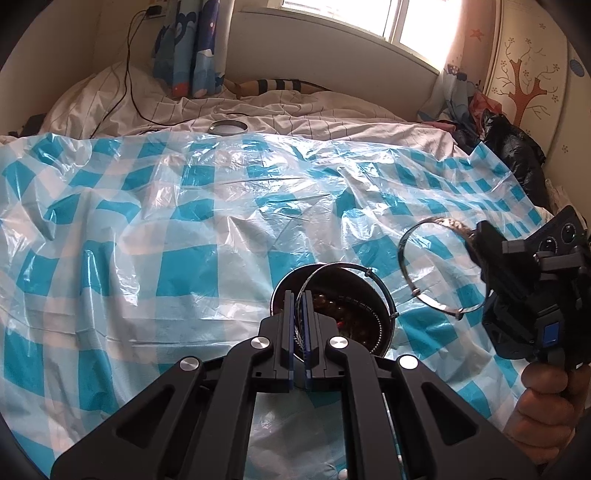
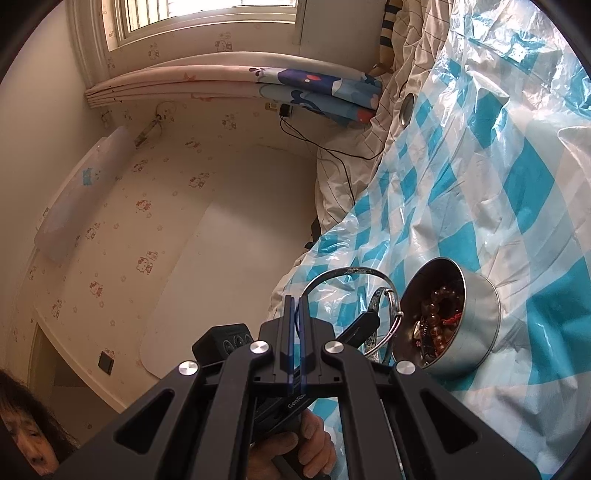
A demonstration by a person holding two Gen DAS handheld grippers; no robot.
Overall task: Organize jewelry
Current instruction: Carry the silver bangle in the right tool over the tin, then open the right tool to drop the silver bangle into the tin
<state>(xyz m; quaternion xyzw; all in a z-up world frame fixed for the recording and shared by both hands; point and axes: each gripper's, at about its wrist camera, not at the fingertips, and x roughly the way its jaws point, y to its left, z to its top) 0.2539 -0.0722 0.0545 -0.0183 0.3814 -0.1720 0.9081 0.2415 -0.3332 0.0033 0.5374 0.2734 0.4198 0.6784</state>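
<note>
1. the left gripper (image 1: 298, 295) pinches a thin silver wire bangle (image 1: 347, 284) over the round silver tin (image 2: 476, 325) full of brown beads.
2. the right gripper (image 2: 294, 306) pinches another thin silver bangle (image 1: 436, 269) just beside the tin, above the blue and white checked plastic sheet (image 1: 147, 221).

Daylight is coming through the window (image 1: 373, 18) above the bed (image 1: 258, 107); a blue curtain (image 1: 192, 48) is hanging beside cartoon-patterned wallpaper (image 2: 147, 206).
</note>
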